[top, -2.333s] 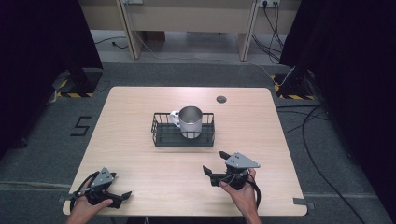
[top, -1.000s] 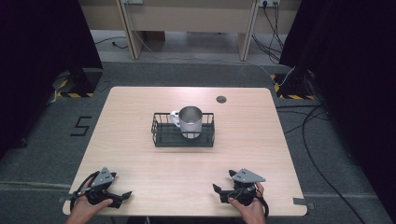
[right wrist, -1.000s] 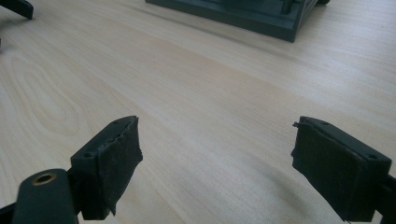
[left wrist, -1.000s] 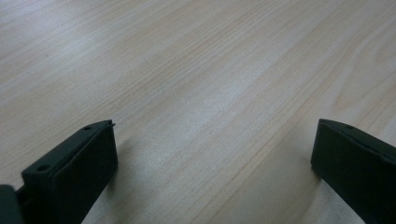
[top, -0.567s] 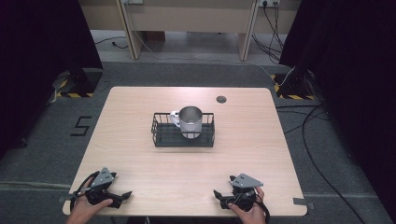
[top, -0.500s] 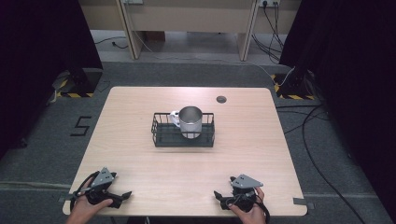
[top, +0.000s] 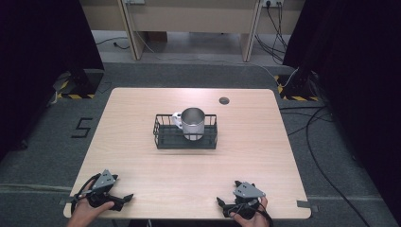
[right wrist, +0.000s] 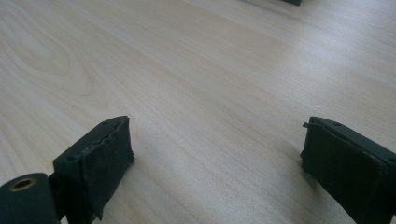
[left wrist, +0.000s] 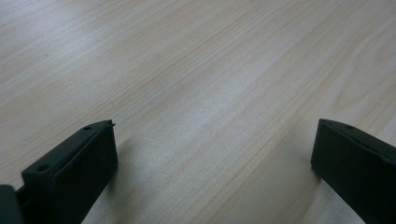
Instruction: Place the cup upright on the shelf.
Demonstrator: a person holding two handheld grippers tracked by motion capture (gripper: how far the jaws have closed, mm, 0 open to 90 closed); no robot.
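Right hand-held gripper (top: 226,203) drawn back from basket (top: 185,137) to bench (top: 142,113) edge; both wide. Mug (top: 192,123) inside basket.

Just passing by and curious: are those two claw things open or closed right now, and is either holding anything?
Left gripper: open, holding nothing, jaws spread over bare table.
Right gripper: open, holding nothing.

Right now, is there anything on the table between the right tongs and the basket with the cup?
No. In the high view, only bare wood lies between the right tongs and the basket.
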